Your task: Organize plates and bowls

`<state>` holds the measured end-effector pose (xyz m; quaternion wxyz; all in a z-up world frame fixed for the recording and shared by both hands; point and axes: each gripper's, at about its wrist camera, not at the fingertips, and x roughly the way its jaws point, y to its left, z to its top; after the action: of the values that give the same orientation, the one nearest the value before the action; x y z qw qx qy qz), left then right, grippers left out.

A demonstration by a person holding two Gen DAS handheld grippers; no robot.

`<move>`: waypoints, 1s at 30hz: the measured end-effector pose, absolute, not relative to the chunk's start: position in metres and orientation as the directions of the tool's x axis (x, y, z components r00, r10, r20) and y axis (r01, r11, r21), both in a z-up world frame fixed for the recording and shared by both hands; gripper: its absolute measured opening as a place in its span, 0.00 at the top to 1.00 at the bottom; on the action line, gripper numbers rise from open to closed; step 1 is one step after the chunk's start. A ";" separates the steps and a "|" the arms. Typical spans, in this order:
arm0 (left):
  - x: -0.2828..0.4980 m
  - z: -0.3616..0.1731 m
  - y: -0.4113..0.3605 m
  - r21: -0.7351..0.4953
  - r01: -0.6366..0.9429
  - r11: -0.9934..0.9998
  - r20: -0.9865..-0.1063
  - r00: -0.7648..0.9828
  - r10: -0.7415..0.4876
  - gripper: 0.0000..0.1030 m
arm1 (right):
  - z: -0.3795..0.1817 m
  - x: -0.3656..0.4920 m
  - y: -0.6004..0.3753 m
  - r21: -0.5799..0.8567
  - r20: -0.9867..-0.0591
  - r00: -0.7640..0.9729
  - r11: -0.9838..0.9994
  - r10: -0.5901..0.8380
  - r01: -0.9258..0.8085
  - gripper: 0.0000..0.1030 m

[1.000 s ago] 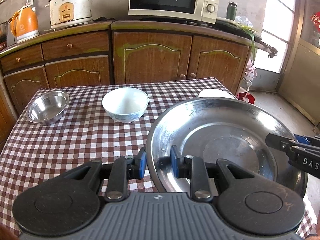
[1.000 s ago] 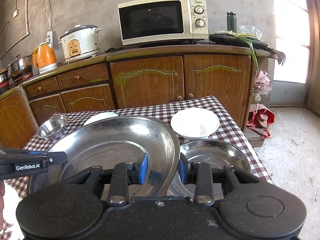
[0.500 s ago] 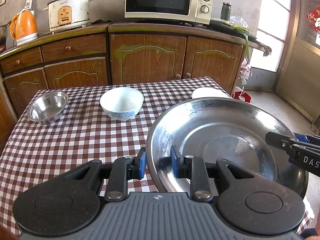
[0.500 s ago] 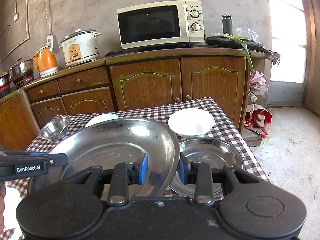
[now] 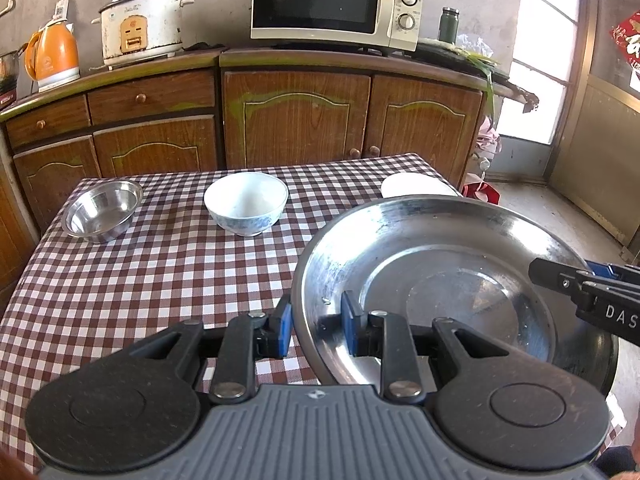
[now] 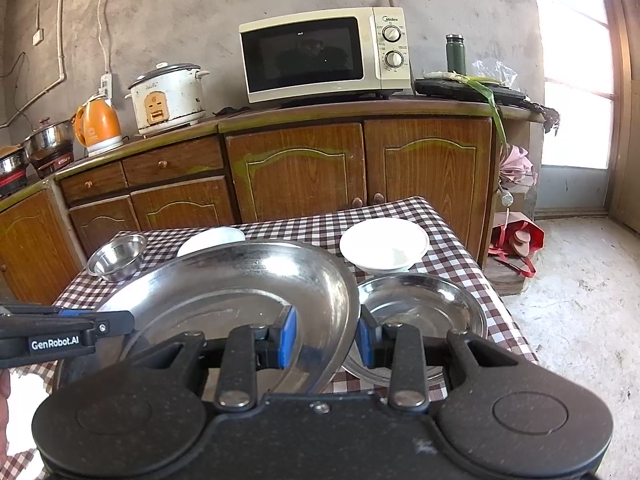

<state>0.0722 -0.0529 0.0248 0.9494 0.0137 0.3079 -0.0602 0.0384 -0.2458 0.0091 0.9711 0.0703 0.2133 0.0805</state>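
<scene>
A large steel plate (image 5: 440, 280) hangs over the near part of the checked table (image 5: 160, 280), held by both grippers. My left gripper (image 5: 316, 324) is shut on its left rim, blue pads on either side of the edge. My right gripper (image 6: 326, 334) is shut on the right rim of the same plate (image 6: 224, 292). Each gripper shows in the other's view: the right one (image 5: 560, 280) and the left one (image 6: 116, 322). A smaller steel plate (image 6: 424, 304) lies on the table to the right, its left edge hidden behind the large plate.
A white dish (image 6: 384, 242) sits beyond the smaller steel plate. A white bowl with blue pattern (image 5: 246, 202) stands mid-table at the back, and a small steel bowl (image 5: 102, 208) at the back left. Wooden cabinets (image 5: 296, 120) with a microwave (image 5: 332, 4) stand behind.
Both grippers, still shut on the large plate, have drawn slightly back from the cabinets. Nothing on the table has moved.
</scene>
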 end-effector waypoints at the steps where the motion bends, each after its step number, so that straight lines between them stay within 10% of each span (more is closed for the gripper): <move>1: 0.071 0.024 -0.052 -0.011 0.122 0.993 -0.588 0.802 -0.105 0.74 | 0.009 0.037 -0.246 0.173 -0.403 0.895 0.977 0.189 -0.129 0.61; 30: 0.040 0.011 -0.043 -0.025 0.104 0.994 -0.608 0.788 -0.097 0.74 | -0.007 0.015 -0.235 0.163 -0.424 0.878 0.972 0.221 -0.166 0.61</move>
<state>0.0403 -0.0430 0.0112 0.9455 0.0050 0.3212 -0.0532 0.0155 -0.2347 -0.0069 0.9672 0.0608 0.2255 0.1003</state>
